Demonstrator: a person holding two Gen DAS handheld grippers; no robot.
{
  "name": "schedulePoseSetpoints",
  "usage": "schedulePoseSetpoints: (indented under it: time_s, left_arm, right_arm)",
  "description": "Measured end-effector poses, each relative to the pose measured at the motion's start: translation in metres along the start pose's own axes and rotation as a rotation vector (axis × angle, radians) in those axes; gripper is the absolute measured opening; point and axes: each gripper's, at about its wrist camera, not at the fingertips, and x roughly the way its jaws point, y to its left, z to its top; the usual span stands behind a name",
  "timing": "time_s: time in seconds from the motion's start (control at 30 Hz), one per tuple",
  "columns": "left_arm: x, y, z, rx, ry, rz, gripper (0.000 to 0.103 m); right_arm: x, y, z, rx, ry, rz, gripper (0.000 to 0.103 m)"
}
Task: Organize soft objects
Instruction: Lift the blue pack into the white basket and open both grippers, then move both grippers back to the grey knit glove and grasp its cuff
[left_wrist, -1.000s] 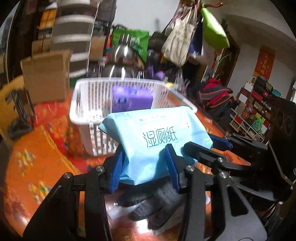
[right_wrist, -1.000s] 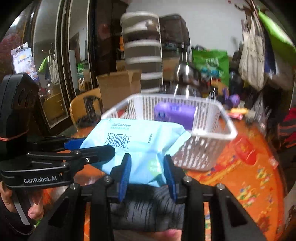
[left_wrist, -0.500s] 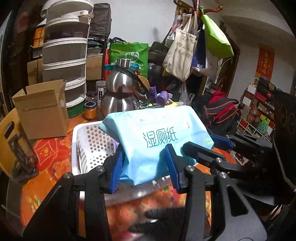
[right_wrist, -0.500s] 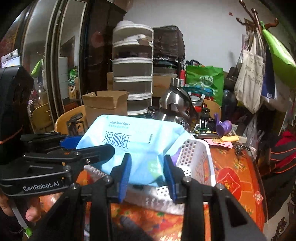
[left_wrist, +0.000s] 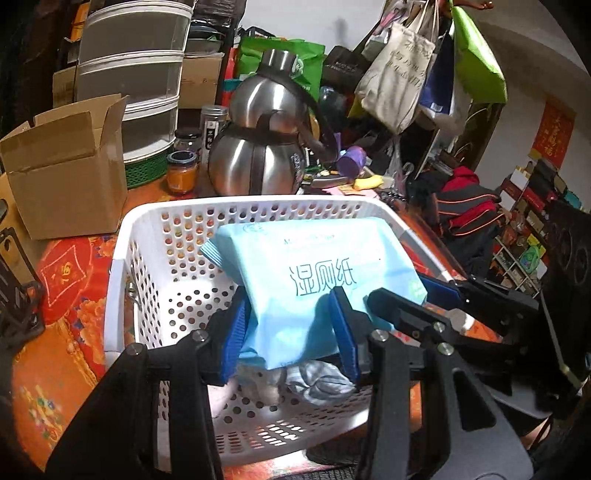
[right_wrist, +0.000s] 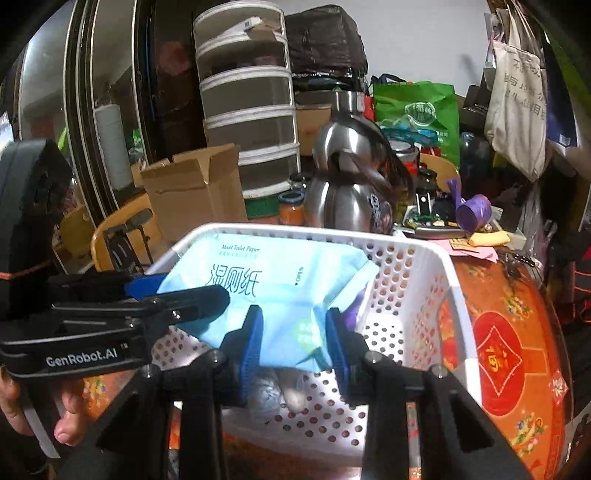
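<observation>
A light blue pack of wet wipes (left_wrist: 314, 273) hangs over the white perforated basket (left_wrist: 122, 236), held at two ends. My left gripper (left_wrist: 291, 328) is shut on its near edge, and the right gripper (left_wrist: 413, 299) reaches in from the right onto the pack's corner. In the right wrist view the same pack (right_wrist: 273, 284) sits between my right gripper's (right_wrist: 293, 339) blue pads, with the left gripper (right_wrist: 184, 295) clamped on its left side. Below it, a grey-blue cloth (left_wrist: 317, 380) and a purple pack (right_wrist: 352, 314) lie in the basket (right_wrist: 436, 266).
Behind the basket stand a steel kettle (left_wrist: 262, 147), a cardboard box (left_wrist: 66, 170), stacked grey drawers (left_wrist: 133, 74) and small jars (left_wrist: 181, 173). Bags hang at the upper right (left_wrist: 399, 70). The orange patterned tablecloth (right_wrist: 509, 354) surrounds the basket. A person's fingers (right_wrist: 66, 417) hold the left gripper.
Both grippers carried the wipes pack forward from in front of the basket to above its inside. The basket now lies under the pack.
</observation>
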Motion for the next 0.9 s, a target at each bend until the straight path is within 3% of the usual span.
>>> schedulePoseSetpoints:
  time_s: [0.07,0.13,0.2,0.23,0.3,0.33,0.37,0.53,0.9]
  left_arm:
    - [0.004,0.003,0.000,-0.009,-0.005,0.013,0.041]
    - [0.005,0.010,0.001,-0.038,-0.017,0.024,0.043]
    - [0.004,0.017,0.000,-0.054,-0.021,0.027,0.060]
    - [0.004,0.020,0.000,-0.053,-0.019,0.035,0.067]
    - [0.002,0.022,-0.003,-0.045,-0.031,0.063,0.092]
    - [-0.004,0.024,-0.005,-0.042,-0.051,0.082,0.094]
    - [-0.007,0.024,-0.006,-0.041,-0.066,0.093,0.095]
    - [-0.015,0.026,-0.009,-0.040,-0.074,0.098,0.095]
    - [-0.011,0.016,-0.017,-0.006,-0.054,0.133,0.095]
  right_arm:
    - [0.006,-0.001,-0.001,-0.004,0.019,-0.012,0.034]
    - [0.006,-0.002,-0.003,-0.024,0.014,-0.087,0.035]
    - [0.006,-0.010,-0.006,0.006,0.026,-0.100,0.038]
    - [0.005,-0.016,-0.008,0.035,0.026,-0.100,0.045]
    - [0.000,-0.023,-0.010,0.062,0.015,-0.112,0.058]
    - [-0.001,-0.025,-0.011,0.070,0.011,-0.122,0.067]
    - [-0.004,-0.027,-0.013,0.080,0.007,-0.136,0.073]
    - [-0.012,-0.032,-0.015,0.106,-0.011,-0.149,0.075]
    - [-0.015,-0.034,-0.022,0.108,0.006,-0.143,0.075]
